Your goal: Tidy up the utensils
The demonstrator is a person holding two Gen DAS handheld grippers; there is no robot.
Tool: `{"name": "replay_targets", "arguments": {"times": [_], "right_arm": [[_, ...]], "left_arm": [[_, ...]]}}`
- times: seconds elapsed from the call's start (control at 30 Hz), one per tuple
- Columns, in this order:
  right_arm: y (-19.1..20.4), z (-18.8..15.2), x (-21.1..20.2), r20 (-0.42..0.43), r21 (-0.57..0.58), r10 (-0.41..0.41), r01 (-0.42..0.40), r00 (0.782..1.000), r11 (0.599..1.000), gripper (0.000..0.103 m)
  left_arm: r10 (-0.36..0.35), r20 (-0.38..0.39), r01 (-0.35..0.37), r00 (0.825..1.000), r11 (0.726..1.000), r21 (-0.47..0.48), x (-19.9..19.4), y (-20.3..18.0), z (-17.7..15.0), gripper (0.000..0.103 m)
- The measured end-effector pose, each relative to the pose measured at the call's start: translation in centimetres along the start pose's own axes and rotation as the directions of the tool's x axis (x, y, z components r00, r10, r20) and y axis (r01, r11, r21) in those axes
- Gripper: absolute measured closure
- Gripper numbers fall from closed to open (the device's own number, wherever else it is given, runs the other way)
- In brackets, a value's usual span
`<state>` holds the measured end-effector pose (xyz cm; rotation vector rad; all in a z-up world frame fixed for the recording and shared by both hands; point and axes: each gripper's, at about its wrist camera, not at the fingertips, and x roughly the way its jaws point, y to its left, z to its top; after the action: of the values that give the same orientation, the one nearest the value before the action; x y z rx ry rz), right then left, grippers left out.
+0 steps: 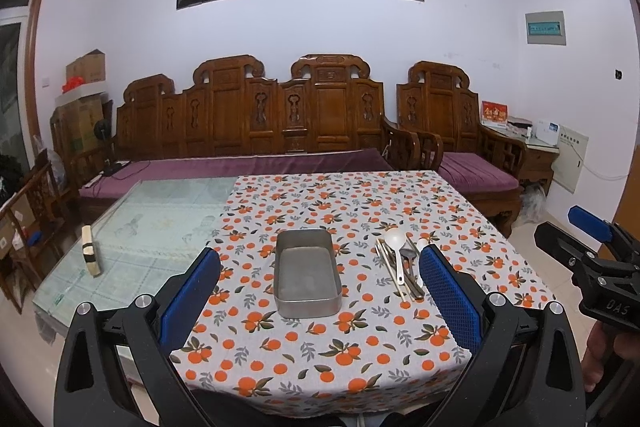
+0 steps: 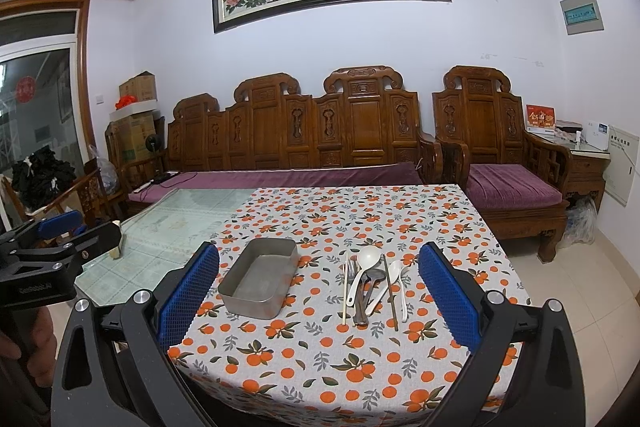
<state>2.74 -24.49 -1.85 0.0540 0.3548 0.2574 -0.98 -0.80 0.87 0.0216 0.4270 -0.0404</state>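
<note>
An empty metal tray (image 1: 307, 273) (image 2: 259, 281) sits on the orange-patterned tablecloth (image 1: 348, 203) (image 2: 352, 211). To its right lies a pile of utensils (image 1: 402, 261) (image 2: 372, 287): two white spoons (image 2: 362, 273), chopsticks (image 2: 345, 291), a fork and a dark metal spoon. My left gripper (image 1: 320, 289) is open and empty, above the near table edge, facing the tray. My right gripper (image 2: 320, 289) is open and empty, facing the gap between tray and utensils. Each gripper shows at the edge of the other's view, the right gripper (image 1: 592, 247) and the left gripper (image 2: 60, 239).
The left half of the table is bare glass (image 1: 160, 219) with a small cream block (image 1: 91, 251) near its left edge. A carved wooden sofa (image 1: 256, 131) and armchair (image 1: 464, 131) stand behind the table. Boxes (image 1: 84, 95) are stacked at the far left.
</note>
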Motion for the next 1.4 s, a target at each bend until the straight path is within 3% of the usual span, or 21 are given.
{"name": "replay_targets", "arguments": {"times": [1.1,1.4], "right_arm": [[0.0,0.1,-0.1,0.004,0.001,0.003,-0.003,1.000,1.000,0.003],[-0.4,-0.5,1.1,-0.027,0.010,-0.003,0.004,1.000,1.000,0.003]], "left_arm": [[-0.009,0.004,0.009,1.000,1.000,0.004,0.1,-0.2,-0.5,0.006],[-0.023,-0.046,0.023,0.999,1.000,0.001,1.8,-0.1,-1.0,0.006]]}}
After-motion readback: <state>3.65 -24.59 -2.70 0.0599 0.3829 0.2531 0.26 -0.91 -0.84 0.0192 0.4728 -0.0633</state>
